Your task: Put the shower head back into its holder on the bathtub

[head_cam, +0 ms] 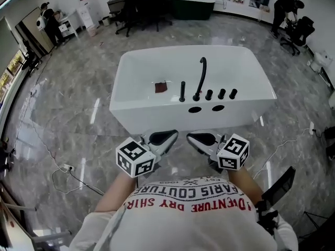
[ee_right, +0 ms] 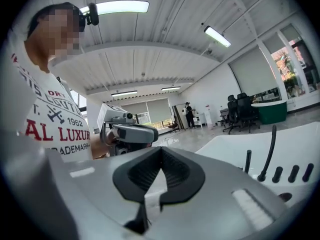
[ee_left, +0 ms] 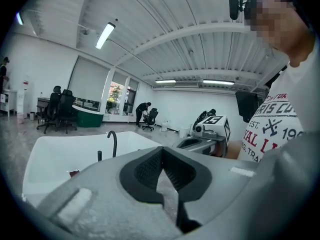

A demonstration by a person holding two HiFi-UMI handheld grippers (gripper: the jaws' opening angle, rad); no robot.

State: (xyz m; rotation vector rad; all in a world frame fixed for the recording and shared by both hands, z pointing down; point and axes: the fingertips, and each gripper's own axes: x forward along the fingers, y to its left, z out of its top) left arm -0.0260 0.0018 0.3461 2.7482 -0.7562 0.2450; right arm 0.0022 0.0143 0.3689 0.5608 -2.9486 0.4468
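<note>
A white bathtub (head_cam: 157, 67) stands on the marble floor ahead of me. On its near rim a curved black spout (head_cam: 201, 77) rises, with a short black upright rod (head_cam: 182, 91), seemingly the hand shower, just left of it and three black knobs (head_cam: 221, 93) to its right. My left gripper (head_cam: 171, 136) and right gripper (head_cam: 192, 137) hang side by side close to my chest, short of the tub, both shut and empty. The left gripper (ee_left: 161, 156) sees the tub (ee_left: 55, 159) at its left. The right gripper (ee_right: 161, 156) sees the spout (ee_right: 270, 149) at its right.
A small dark red object (head_cam: 160, 87) lies inside the tub. Two oval holes (head_cam: 206, 109) mark the tub's front rim. Cables (head_cam: 63, 171) trail on the floor at left. A dark green tub (head_cam: 188, 4), office chairs (head_cam: 131, 9) and people stand at the back.
</note>
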